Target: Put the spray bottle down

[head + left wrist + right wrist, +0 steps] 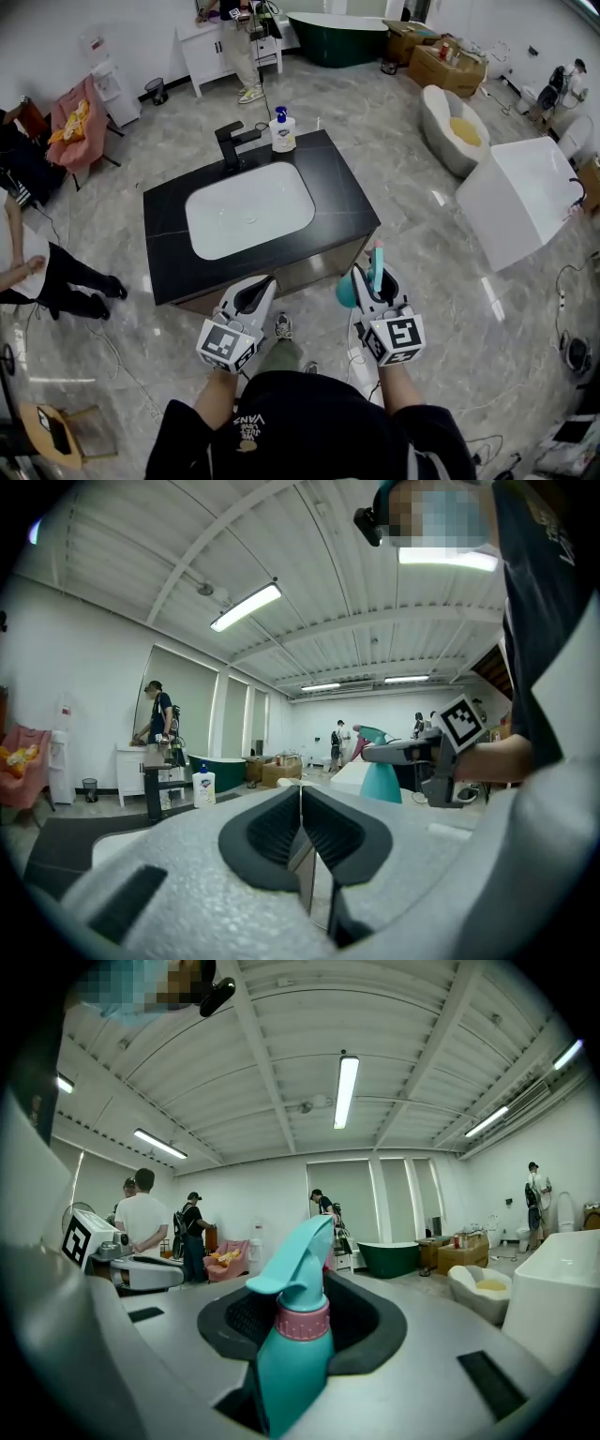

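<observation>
The spray bottle (286,1363) is clamped upright between the jaws of the right gripper (375,279), held in the air just short of the black counter's (342,192) near right corner; the left gripper (255,292) is closed on nothing; setting down and release are judged not yet done.

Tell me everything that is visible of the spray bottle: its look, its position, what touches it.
The spray bottle is teal and looks like plastic, with a teal trigger head and a pink collar at the neck. It stands upright between the jaws of the right gripper, which grip its body. It is held in the air near the front right corner of the black counter and rests on nothing.
</observation>
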